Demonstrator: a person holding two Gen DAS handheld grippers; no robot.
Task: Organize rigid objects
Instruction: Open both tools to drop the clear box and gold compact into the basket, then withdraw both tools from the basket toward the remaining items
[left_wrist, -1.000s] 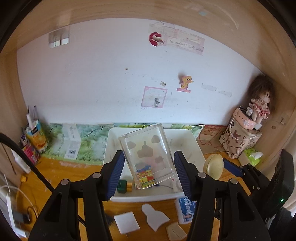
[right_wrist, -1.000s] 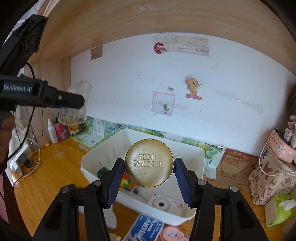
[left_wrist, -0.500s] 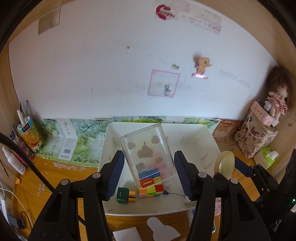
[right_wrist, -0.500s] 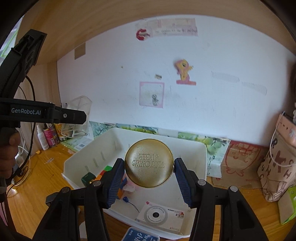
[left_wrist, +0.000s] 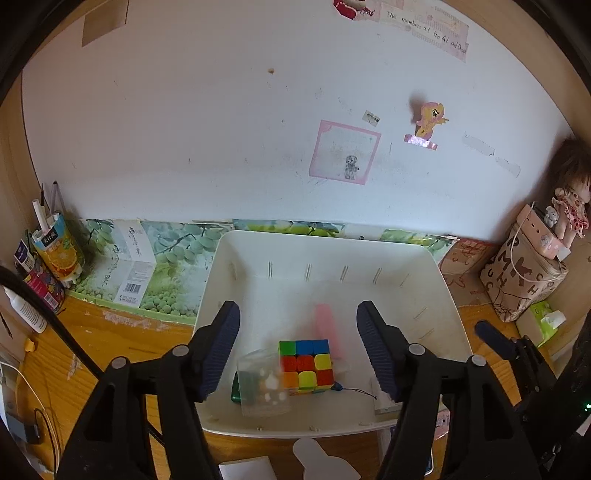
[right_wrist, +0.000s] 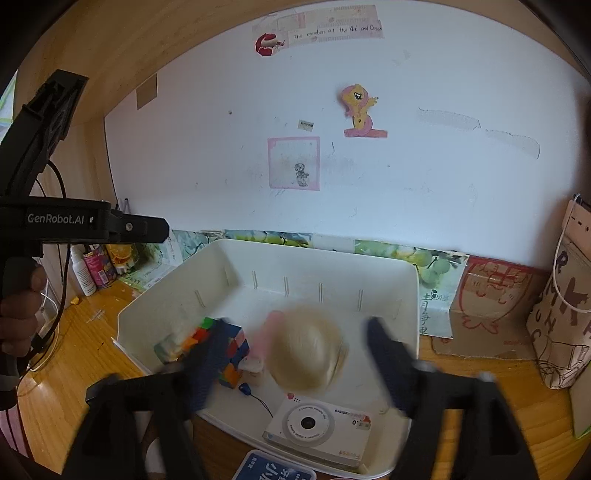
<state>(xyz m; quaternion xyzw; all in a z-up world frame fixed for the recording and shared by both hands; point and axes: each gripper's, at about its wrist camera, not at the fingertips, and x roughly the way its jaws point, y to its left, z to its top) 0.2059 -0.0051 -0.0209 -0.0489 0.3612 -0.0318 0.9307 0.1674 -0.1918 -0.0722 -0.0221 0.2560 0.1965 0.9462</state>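
Observation:
A white bin (left_wrist: 325, 254) (right_wrist: 406, 280) stands on the desk against the wall. My left gripper (left_wrist: 298, 345) is open above it. The clear plastic box (left_wrist: 263, 384) is out of its fingers and blurred in the bin's front left, beside a colour cube (left_wrist: 306, 365) and a pink piece (left_wrist: 327, 328). My right gripper (right_wrist: 295, 363) is open over the bin. The round gold tin (right_wrist: 306, 349) is blurred between its fingers, free of them. A white camera (right_wrist: 317, 428) lies in the bin's front.
A juice carton (left_wrist: 61, 251) and bottles stand at the left. A patterned bag (left_wrist: 521, 280) and a doll (left_wrist: 570, 210) stand at the right. A blue packet (right_wrist: 273, 467) and white cut-outs (left_wrist: 317, 456) lie in front of the bin.
Both grippers have opened. The clear box has dropped from the left gripper into the bin. The gold tin has left the right gripper's fingers and is falling, blurred, over the bin.

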